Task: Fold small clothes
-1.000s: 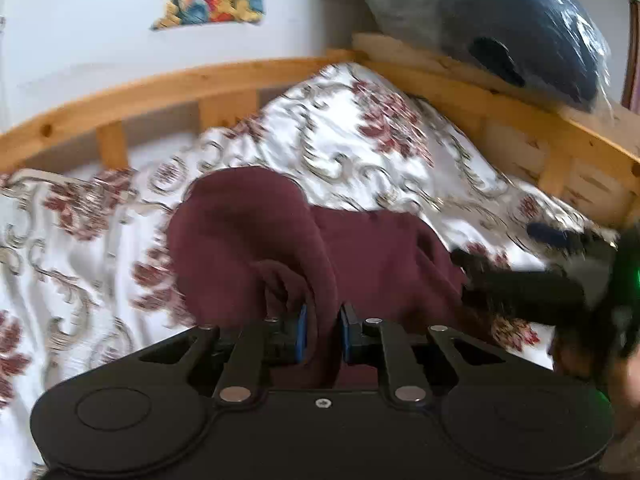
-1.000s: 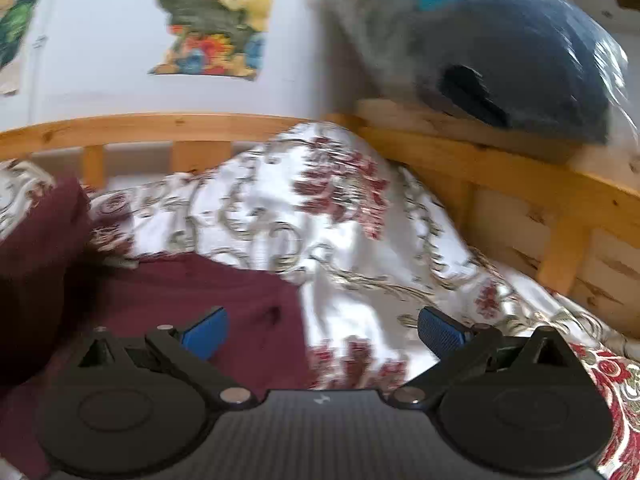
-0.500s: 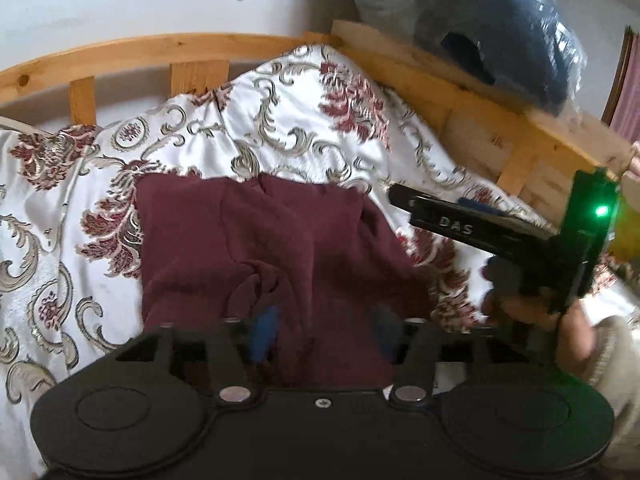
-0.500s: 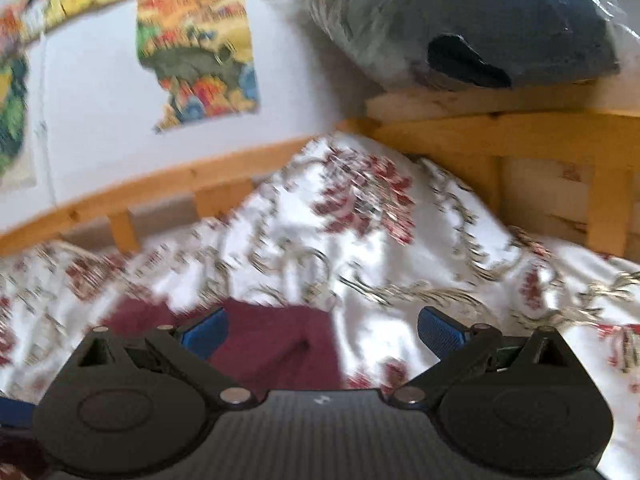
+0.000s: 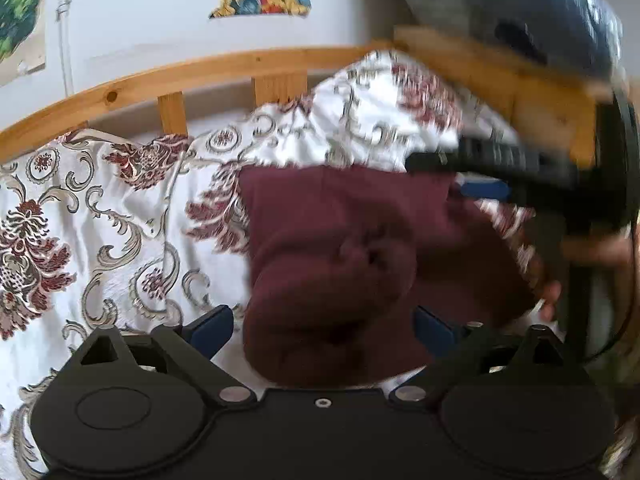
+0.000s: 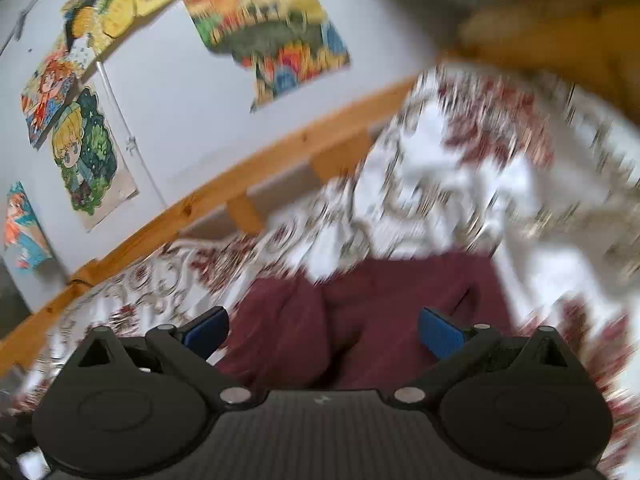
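A maroon garment (image 5: pixel 340 256) lies folded over on the floral bedspread (image 5: pixel 100 220), with a rumpled bulge near me. My left gripper (image 5: pixel 320 328) is open, its blue pads either side of the garment's near edge, holding nothing. My right gripper (image 6: pixel 322 330) is open and empty above the same maroon garment (image 6: pixel 360 320). The right gripper also shows in the left wrist view (image 5: pixel 500 176) at the right, blurred, over the garment's far right corner.
A wooden bed rail (image 5: pixel 200 76) runs behind the bedspread, with a higher wooden ledge (image 5: pixel 500 68) at the right holding a plastic-wrapped dark bundle (image 5: pixel 540 12). Posters (image 6: pixel 264 32) hang on the wall.
My left gripper has opened and let go of the garment fold, which now lies on the bed. My right gripper has swung left and tilted, staying open.
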Tool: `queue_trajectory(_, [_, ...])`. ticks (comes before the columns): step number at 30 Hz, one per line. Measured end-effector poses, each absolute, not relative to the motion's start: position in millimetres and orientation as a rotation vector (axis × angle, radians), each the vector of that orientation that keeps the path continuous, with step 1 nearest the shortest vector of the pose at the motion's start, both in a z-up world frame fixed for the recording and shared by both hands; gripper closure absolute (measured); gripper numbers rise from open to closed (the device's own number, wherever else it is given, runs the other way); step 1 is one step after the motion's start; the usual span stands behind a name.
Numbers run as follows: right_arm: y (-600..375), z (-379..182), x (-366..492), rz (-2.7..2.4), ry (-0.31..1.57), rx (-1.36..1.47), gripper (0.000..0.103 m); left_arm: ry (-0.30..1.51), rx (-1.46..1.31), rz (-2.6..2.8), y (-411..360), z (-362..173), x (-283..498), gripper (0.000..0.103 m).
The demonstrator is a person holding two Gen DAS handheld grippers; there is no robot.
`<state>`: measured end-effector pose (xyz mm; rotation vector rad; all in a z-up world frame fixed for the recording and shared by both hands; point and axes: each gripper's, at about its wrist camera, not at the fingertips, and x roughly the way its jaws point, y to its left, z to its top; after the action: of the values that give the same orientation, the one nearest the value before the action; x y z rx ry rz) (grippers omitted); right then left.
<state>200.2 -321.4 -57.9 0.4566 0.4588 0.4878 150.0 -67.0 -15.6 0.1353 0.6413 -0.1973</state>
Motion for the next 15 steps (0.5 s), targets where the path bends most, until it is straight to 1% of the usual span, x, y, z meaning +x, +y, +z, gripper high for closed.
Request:
queue_trajectory(1, [-318.2, -60.9, 206.7, 0.506, 0.492, 0.471, 0.007, 0.648, 0.16, -0.203, -66.9, -20.4, 151.4, 0.011])
queue_trajectory(3, [-311.3, -64.8, 215.8, 0.525, 0.532, 0.45, 0.02, 0.649, 0.209, -0.214, -67.5, -28.2, 154.9, 0.014])
queue_trajectory(4, [-307.2, -66.2, 218.5, 0.52, 0.547, 0.422, 0.023, 0.65, 0.235, -0.213, -68.1, -31.1, 156.2, 0.016])
queue_trajectory(7, [-298.9, -72.4, 223.0, 0.532, 0.602, 0.395, 0.038, 0.639, 0.291, -0.21, -67.9, -34.9, 160.8, 0.024])
queue_trajectory(8, [-297.1, -75.4, 222.8, 0.533, 0.615, 0.399, 0.051, 0.637, 0.305, -0.211, -69.2, -35.8, 161.8, 0.029])
queue_trajectory(9, [-296.4, -77.3, 221.8, 0.535, 0.626, 0.402, 0.065, 0.634, 0.318, -0.208, -69.4, -36.0, 163.5, 0.038])
queue_trajectory(10, [-295.7, -77.8, 221.8, 0.539, 0.628, 0.401, 0.072, 0.627, 0.337, -0.196, -69.6, -36.2, 164.6, 0.045])
queue_trajectory(11, [-295.4, -77.6, 220.6, 0.534, 0.624, 0.395, 0.081, 0.622, 0.351, -0.185, -70.6, -34.9, 164.6, 0.058])
queue_trajectory(12, [-295.9, -76.0, 218.9, 0.527, 0.615, 0.391, 0.087, 0.62, 0.355, -0.188, -70.5, -33.6, 165.3, 0.064])
queue_trajectory(15, [-300.7, -66.3, 214.4, 0.502, 0.566, 0.381, 0.093, 0.605, 0.325, -0.226, -70.2, -25.1, 164.4, 0.075])
